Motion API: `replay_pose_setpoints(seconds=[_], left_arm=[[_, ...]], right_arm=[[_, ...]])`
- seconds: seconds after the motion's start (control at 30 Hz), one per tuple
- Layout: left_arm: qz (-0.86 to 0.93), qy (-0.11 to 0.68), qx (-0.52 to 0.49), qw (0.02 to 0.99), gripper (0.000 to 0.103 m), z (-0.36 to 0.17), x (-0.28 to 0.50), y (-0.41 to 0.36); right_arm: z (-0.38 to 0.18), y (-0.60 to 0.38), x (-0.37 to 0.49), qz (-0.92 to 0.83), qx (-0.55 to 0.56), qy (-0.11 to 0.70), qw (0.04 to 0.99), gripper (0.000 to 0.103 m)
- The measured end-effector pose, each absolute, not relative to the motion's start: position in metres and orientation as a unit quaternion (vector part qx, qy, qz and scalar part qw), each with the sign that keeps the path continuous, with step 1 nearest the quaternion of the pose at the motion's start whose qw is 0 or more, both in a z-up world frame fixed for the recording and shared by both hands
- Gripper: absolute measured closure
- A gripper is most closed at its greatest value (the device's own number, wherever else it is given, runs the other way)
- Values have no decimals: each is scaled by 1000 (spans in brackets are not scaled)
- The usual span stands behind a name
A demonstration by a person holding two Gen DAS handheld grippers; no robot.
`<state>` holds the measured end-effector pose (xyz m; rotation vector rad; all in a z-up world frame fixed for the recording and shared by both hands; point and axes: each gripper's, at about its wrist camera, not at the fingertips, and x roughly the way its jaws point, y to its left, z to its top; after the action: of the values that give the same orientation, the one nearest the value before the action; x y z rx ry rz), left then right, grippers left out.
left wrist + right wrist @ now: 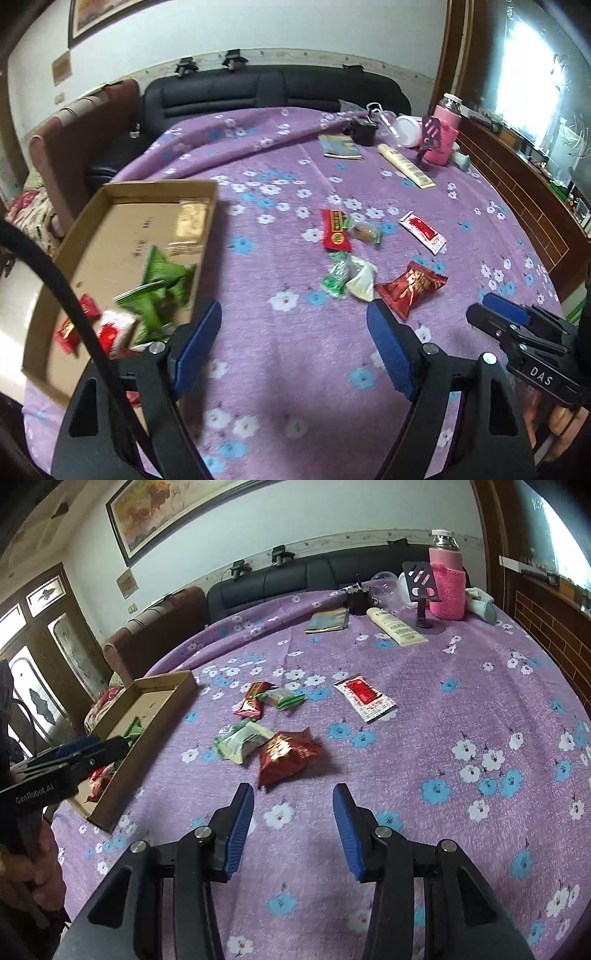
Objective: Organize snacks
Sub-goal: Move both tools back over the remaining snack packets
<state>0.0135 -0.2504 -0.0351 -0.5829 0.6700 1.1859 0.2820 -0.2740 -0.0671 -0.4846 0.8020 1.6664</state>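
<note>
A shallow cardboard box lies at the left on the purple flowered cloth, holding green and red snack packets. Loose on the cloth are a dark red bag, a green-white packet, a long red packet with a green-edged cake beside it, and a white-red sachet. My left gripper hangs open and empty beside the box's near right corner. My right gripper is open and empty, just short of the dark red bag.
At the far end of the table stand a pink-sleeved bottle, a dark phone stand, a cream tube, a booklet and a black cup. A black sofa and a brown chair lie beyond.
</note>
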Motion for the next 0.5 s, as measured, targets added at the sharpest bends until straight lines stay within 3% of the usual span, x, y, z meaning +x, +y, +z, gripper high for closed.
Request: replay_pose_setpoints(seconds=[0.5], left_arm=[[516,350,-289,726,22,-68,60,-158]], right_arm=[[-75,-201,314,699,-231,329,592,58]])
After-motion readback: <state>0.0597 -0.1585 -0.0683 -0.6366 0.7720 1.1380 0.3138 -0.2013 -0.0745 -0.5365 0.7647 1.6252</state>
